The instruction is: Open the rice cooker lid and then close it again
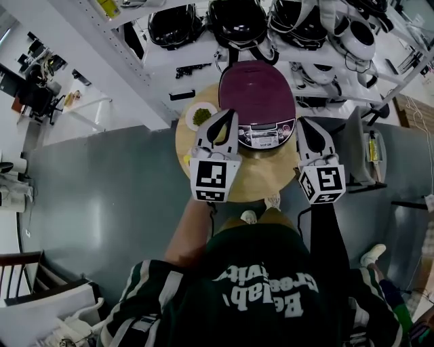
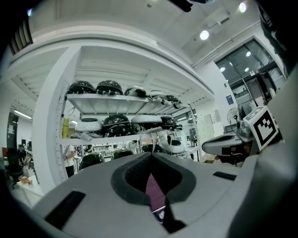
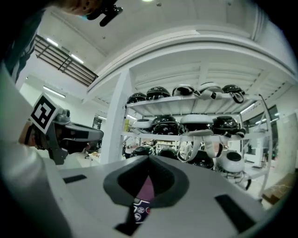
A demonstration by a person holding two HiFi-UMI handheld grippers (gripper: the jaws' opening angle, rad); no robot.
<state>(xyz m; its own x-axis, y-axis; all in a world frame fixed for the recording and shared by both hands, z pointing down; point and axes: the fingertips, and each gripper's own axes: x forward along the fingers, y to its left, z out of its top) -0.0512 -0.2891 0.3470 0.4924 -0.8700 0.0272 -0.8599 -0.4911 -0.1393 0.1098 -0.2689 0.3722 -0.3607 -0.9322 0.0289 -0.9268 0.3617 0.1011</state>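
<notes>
The rice cooker (image 1: 256,91) has a dark purple lid, which is down, and a silver control panel (image 1: 266,135) facing me. It stands on a round wooden table (image 1: 261,179). My left gripper (image 1: 232,114) hovers in front of the cooker's left side, jaws together with nothing in them. My right gripper (image 1: 299,122) hangs off the cooker's front right corner, also shut and empty. In the left gripper view the closed jaws (image 2: 150,155) show a strip of the purple lid (image 2: 152,188) through their cut-out. The right gripper view shows its jaws (image 3: 149,158) the same way, above the panel (image 3: 138,211).
A small white plate (image 1: 201,115) with something green on it lies left of the cooker on the table. Behind stand white shelves (image 1: 176,54) filled with several other cookers (image 1: 237,20). Grey floor surrounds the table, and my feet (image 1: 261,209) are at its near edge.
</notes>
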